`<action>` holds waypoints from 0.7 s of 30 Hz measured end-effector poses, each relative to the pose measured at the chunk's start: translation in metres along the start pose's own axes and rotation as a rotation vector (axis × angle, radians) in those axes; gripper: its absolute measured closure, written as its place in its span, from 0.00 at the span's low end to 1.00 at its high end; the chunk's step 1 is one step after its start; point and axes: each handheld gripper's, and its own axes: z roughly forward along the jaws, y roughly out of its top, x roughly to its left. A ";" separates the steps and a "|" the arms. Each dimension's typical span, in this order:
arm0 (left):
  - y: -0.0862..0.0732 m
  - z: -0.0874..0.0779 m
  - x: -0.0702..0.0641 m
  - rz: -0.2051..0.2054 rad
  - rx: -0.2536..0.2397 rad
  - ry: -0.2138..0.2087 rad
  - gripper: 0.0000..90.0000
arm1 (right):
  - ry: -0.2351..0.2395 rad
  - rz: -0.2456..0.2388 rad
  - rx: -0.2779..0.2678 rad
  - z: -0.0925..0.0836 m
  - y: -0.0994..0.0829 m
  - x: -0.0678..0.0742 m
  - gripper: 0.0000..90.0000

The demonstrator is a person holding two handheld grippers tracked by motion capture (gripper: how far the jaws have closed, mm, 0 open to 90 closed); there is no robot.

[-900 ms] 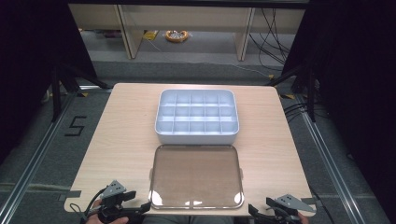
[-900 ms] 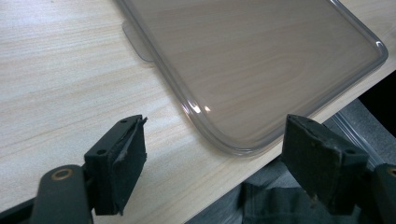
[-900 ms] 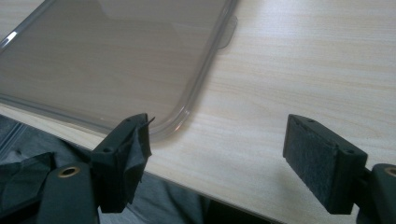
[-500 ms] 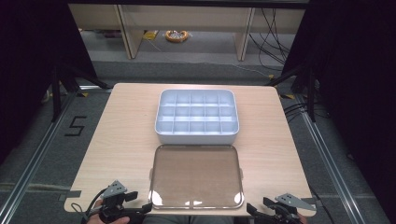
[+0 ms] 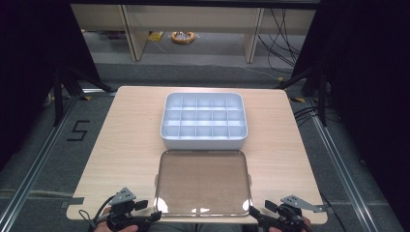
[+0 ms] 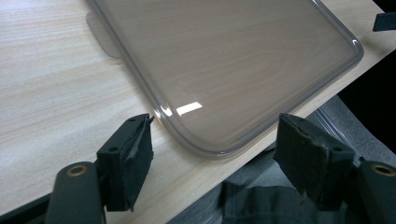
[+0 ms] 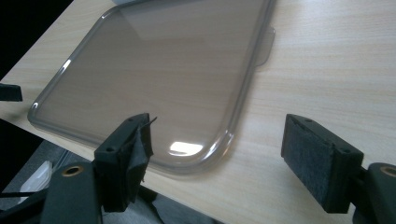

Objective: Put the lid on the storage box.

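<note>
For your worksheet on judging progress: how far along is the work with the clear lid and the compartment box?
Done: the clear lid lies flat on the table, apart from the open compartment box. In hand: the left gripper and right gripper sit open at its near corners, gripping nothing. Left, probably: grasp the lid and set it on the box.

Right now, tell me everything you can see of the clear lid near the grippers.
The clear lid is a smoky, see-through plastic rectangle with rounded corners, a raised rim and a small tab on each short side. It lies flat on the wooden table, just in front of the white compartment tray. The left gripper and right gripper stand open at its near corners, not pressing on it.
</note>
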 end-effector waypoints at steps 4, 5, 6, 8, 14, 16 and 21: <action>0.005 0.003 -0.001 -0.007 -0.004 -0.017 0.33 | 0.001 0.008 -0.008 0.007 0.004 0.000 0.27; 0.005 0.003 -0.001 -0.007 -0.004 -0.017 0.33 | 0.001 0.008 -0.008 0.007 0.004 0.000 0.27; 0.006 0.006 0.000 -0.008 -0.001 -0.023 0.34 | -0.002 0.030 0.007 0.009 0.005 0.002 0.27; 0.007 0.008 0.001 -0.013 0.006 -0.038 0.35 | 0.010 0.046 0.018 0.013 0.007 0.003 0.27; 0.018 0.016 0.007 -0.002 0.020 -0.039 0.44 | 0.004 0.001 0.038 0.022 0.013 0.002 0.29; 0.022 0.020 0.012 -0.012 0.036 -0.025 0.48 | 0.015 0.034 0.045 0.027 0.014 0.003 0.30; 0.024 0.022 0.015 -0.027 0.042 -0.006 0.53 | 0.004 0.034 0.049 0.032 0.017 0.001 0.31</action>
